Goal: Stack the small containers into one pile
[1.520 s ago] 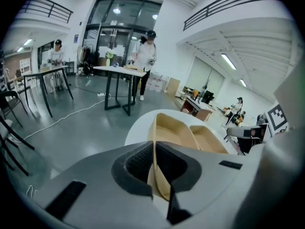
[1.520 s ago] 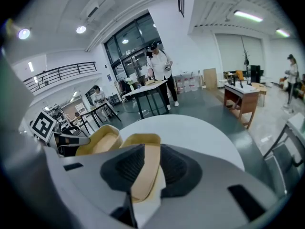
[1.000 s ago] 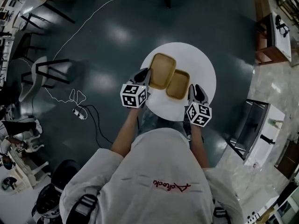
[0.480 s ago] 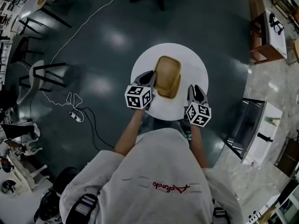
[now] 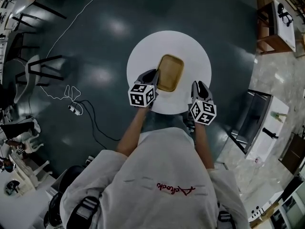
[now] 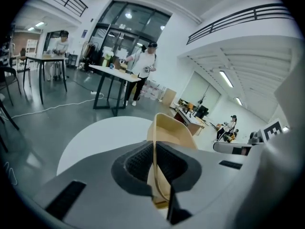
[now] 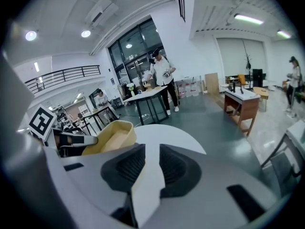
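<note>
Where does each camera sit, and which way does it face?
Head view: on the person's head, facing steeply down at the table and container; arms, left gripper and right gripper show.
Left gripper view: on that gripper, along jaws shut on the container's wall.
Right gripper view: on that gripper, along open, empty jaws.
All share table and container.

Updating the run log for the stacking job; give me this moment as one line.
left gripper: shut on tan container wall | right gripper: open, empty | white table: one container shape visible
</note>
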Available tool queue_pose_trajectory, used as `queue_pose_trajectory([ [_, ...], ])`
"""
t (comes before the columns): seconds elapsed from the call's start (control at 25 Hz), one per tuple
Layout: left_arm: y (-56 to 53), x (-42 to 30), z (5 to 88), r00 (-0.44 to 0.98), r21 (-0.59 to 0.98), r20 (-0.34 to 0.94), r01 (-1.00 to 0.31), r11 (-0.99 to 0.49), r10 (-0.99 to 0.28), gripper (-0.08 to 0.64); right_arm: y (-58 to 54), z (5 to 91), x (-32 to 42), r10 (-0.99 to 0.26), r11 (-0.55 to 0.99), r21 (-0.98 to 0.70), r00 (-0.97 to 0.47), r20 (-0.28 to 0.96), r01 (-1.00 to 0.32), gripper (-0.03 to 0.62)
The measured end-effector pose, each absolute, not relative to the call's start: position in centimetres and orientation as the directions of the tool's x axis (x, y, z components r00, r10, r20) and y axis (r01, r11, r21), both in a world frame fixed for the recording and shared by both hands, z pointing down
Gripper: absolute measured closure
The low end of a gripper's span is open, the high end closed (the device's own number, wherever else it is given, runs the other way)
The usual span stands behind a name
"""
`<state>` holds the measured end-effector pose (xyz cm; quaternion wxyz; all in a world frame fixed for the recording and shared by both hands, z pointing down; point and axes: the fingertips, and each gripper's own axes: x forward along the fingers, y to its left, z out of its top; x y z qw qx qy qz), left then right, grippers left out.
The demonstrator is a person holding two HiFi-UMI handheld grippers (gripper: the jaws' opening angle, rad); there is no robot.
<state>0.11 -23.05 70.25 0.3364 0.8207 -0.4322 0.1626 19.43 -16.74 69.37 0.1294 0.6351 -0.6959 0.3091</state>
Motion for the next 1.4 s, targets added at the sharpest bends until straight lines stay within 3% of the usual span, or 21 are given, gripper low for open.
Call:
queue_pose_trajectory([
  [0.52,-21.4,0.8,74.2,0.558,0.409,0.610,-0.830,-0.379,-0.563,0.527,-16.3,71.6,20.2,-0.775,0.014,-0.268,-0.180,0.606,-0.963,0.491],
  [0.6,-21.3,0.9,74.2,0.558,0.402,0.610,-0.830,-0.387,-0.562,0.462,-16.4,71.7,20.3,-0.773,0.016,-0.269,-0.182,0.608,-0.963,0.491],
  [0.72,-21.4,0.8,73.9,0.555,0.386,0.606,-0.832,-0.399,-0.570,0.445,-16.6,71.6,20.2,-0.772,0.021,-0.270,-0.187,0.607,-0.963,0.491],
  [1.28,-23.8,0.9,68.3,0.547,0.301,0.541,-0.835,-0.461,-0.638,0.447,-18.1,68.4,19.9,-0.813,0.082,-0.259,-0.215,0.542,-0.962,0.503],
  [1.4,-24.2,1.4,65.9,0.548,0.272,0.515,-0.834,-0.480,-0.660,0.483,-18.7,66.5,20.5,-0.832,0.109,-0.245,-0.223,0.508,-0.963,0.532],
])
